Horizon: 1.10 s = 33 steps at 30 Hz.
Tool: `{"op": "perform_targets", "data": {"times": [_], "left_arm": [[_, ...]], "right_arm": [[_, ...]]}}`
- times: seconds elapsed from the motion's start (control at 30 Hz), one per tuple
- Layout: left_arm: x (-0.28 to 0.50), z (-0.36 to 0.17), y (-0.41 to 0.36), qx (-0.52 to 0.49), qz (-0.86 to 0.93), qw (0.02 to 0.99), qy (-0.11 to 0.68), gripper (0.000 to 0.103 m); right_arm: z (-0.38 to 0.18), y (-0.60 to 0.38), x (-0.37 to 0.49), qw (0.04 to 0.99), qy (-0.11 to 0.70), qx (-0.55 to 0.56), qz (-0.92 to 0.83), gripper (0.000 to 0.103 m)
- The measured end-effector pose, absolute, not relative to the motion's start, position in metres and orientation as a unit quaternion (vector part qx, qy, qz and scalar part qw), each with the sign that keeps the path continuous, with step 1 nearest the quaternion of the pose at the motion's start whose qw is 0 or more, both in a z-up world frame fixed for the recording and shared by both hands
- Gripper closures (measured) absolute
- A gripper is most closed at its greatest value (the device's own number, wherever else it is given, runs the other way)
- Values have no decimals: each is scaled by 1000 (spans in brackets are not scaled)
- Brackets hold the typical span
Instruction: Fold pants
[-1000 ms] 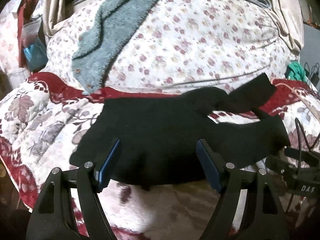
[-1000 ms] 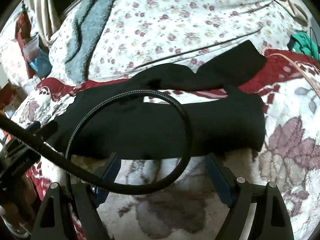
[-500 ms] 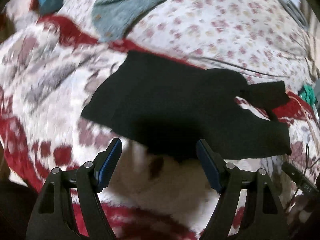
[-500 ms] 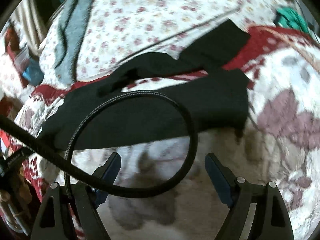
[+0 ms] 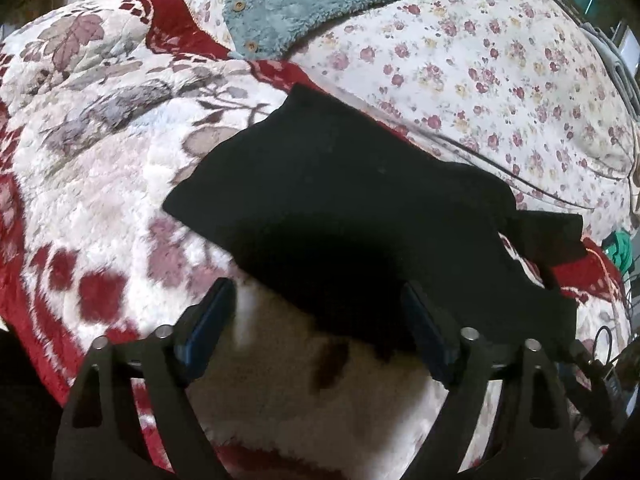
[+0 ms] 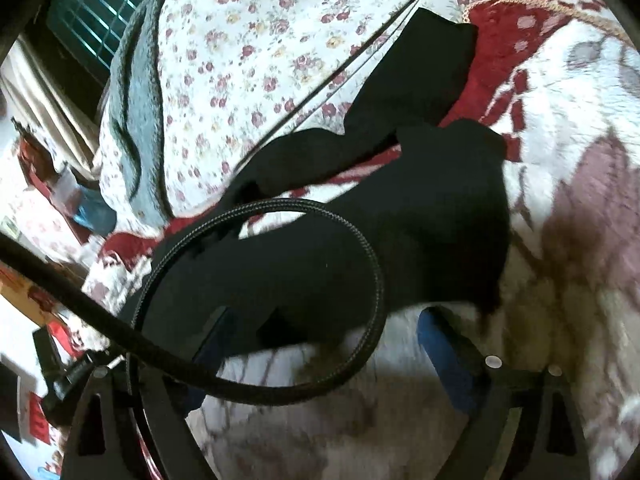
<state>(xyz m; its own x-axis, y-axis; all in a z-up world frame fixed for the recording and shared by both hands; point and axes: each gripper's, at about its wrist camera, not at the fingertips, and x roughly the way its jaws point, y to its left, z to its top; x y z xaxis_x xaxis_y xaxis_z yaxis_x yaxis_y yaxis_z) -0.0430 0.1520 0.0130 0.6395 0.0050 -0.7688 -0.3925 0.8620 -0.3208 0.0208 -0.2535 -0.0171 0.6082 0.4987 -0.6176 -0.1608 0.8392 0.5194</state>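
Observation:
Black pants (image 5: 344,208) lie spread on a red and white floral blanket (image 5: 100,168), waist end at the left, two legs running right. My left gripper (image 5: 320,312) is open and empty, just in front of the near edge of the waist part. In the right wrist view the pants (image 6: 400,232) lie with the legs splayed apart toward the far right. My right gripper (image 6: 324,340) is open and empty, at the near edge of the closer leg. A black braided cable (image 6: 360,248) loops in front of the camera.
A quilt with small flowers (image 5: 480,60) is heaped behind the pants, with a teal fleece garment (image 5: 304,8) on it. A green item (image 5: 620,248) lies at the far right. The other gripper's cable and body (image 5: 600,372) show at the lower right.
Both grippers have tilted and shifted: the left view swung left toward the waist end, the right view rolled and drew closer to the near leg. Both stay open. The pants have not moved.

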Motion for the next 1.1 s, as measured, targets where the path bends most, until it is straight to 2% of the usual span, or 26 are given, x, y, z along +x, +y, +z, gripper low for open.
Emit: {"op": "perform_targets", "data": {"times": [0.07,0.13,0.2,0.27,0.3,0.33,0.37,0.4,0.43,0.5,0.83,0.97,1.0,1.07,1.1], "left_arm": [[-35,13,151,-236,125,874,406,17],[-26,13,151,-240,127,872,407,7],[-18,14,153,-246,135,870,406,7],[-15,16,157,-262,126,869,400,10],[-15,18,161,-272,122,870,392,28],[-13,19,162,-267,126,870,396,53],[-10,18,162,-255,131,868,406,61],[-7,17,162,-251,126,866,413,71],[-5,16,161,-249,118,866,418,81],[-3,20,158,-237,109,866,427,87],[-22,90,192,-185,88,901,383,89],[-39,93,222,-163,140,903,372,89],[-40,87,230,-165,152,898,379,89],[-37,65,242,-177,167,877,414,89],[-36,54,243,-181,170,869,427,89]], "right_arm": [[-20,-255,29,868,396,229,193,10],[-21,-256,35,866,393,240,197,10],[-23,-255,42,866,390,243,199,10],[-22,-256,47,869,383,244,199,19],[-22,-255,49,869,380,245,201,36],[-24,-255,51,868,383,244,198,51],[-25,-254,54,868,389,243,192,58],[-26,-254,55,867,390,244,193,73],[-27,-254,56,864,392,243,200,80],[-24,-249,53,863,397,232,208,84],[6,-210,11,849,396,218,274,87],[7,-171,-13,831,411,204,316,87],[2,-161,-16,824,421,203,322,85],[-19,-142,-14,803,463,187,327,61],[-26,-137,-13,792,477,182,334,59]]}}
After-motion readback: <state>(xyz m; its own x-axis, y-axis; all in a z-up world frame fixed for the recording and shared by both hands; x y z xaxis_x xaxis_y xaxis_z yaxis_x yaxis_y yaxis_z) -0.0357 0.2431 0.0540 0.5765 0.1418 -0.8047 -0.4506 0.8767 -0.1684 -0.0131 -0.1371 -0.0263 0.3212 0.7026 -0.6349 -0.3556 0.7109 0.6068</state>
